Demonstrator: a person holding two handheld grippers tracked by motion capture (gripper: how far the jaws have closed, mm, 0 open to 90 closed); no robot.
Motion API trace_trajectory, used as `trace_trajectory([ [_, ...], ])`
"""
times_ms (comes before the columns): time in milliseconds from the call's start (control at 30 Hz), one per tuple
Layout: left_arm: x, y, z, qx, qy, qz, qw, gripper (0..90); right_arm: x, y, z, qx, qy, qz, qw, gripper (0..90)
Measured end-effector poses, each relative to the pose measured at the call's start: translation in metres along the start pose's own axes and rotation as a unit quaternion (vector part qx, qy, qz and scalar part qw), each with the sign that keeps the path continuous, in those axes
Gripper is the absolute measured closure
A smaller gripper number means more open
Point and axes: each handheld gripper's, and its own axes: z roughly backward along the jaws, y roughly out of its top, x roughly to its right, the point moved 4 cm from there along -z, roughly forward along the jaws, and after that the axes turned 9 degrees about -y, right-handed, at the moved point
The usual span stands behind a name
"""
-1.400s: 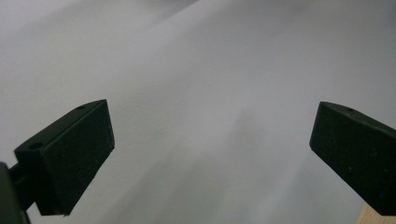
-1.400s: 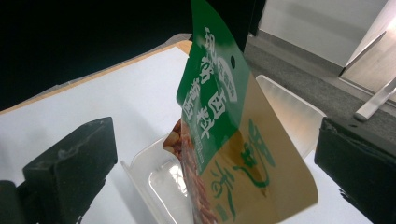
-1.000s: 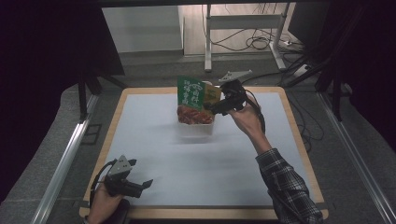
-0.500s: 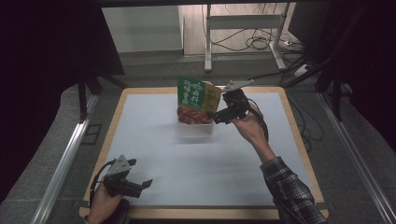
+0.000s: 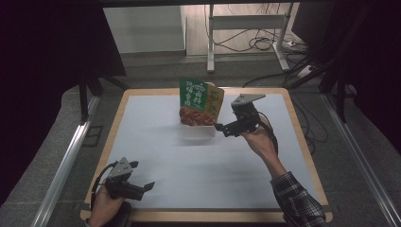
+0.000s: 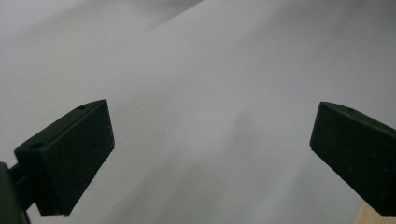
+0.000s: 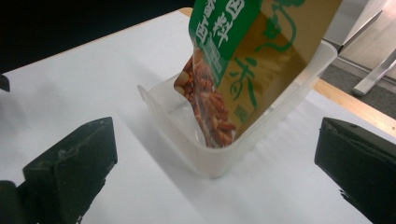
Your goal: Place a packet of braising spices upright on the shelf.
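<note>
**High view: snack bag stands in a clear tub, right gripper just beside it**

High view shows a green and gold snack bag [image 5: 200, 102] standing upright in a clear plastic container [image 5: 198, 131] at the far middle of the desk [image 5: 156, 142], whose pale top is framed by a wooden edge. The bag leans a little, its top well above the container's rim, with a picture of reddish-brown nuts on its lower front.

The right gripper [image 5: 221, 128] is held just to the right of the container, its jaws pointing towards the tub and standing apart with nothing between them. A grey three-cornered plate sits on top of it, and the hand [image 5: 259, 138] that holds it comes from a plaid sleeve [image 5: 297, 201] at the lower right.

In the right gripper view the bag [image 7: 238, 60] rests inside the container [image 7: 205, 144], tilted, with its bottom corner down against the tub's floor. The two black jaws are spread wide to either side of the container and touch neither it nor the bag.

The left gripper [image 5: 146, 187] lies low at the near left corner of the desk, well apart from the container. In the left gripper view its jaws are wide apart over the bare pale surface, holding nothing, with a sliver of the wooden edge at the lower right.
</note>
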Motion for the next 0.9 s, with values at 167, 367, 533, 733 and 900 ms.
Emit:
trace_trajectory([
  [167, 0.000, 0.000, 0.000, 0.000, 0.000, 0.000, 1.0000, 0.0, -0.002, -0.010, 0.009, 0.002, -0.005, 0.000, 1.0000, 0.0],
  [367, 0.000, 0.000, 0.000, 0.000, -0.001, 0.000, 1.0000, 0.0, -0.003, -0.022, 0.021, 0.002, -0.011, 0.003, 0.9999, 0.0],
  [533, 0.000, 0.000, 0.000, -0.001, -0.001, 0.000, 1.0000, 0.0, -0.003, -0.033, 0.030, 0.001, -0.017, 0.004, 0.9999, 0.0],
  [733, 0.000, 0.000, 0.000, -0.001, -0.001, 0.000, 1.0000, 0.0, -0.002, -0.050, 0.042, 0.001, -0.026, 0.007, 0.9996, 0.0],
  [900, 0.000, 0.000, 0.000, -0.001, 0.000, 0.000, 1.0000, 0.0, -0.002, -0.067, 0.053, -0.003, -0.029, 0.003, 0.9996, 0.0],
])
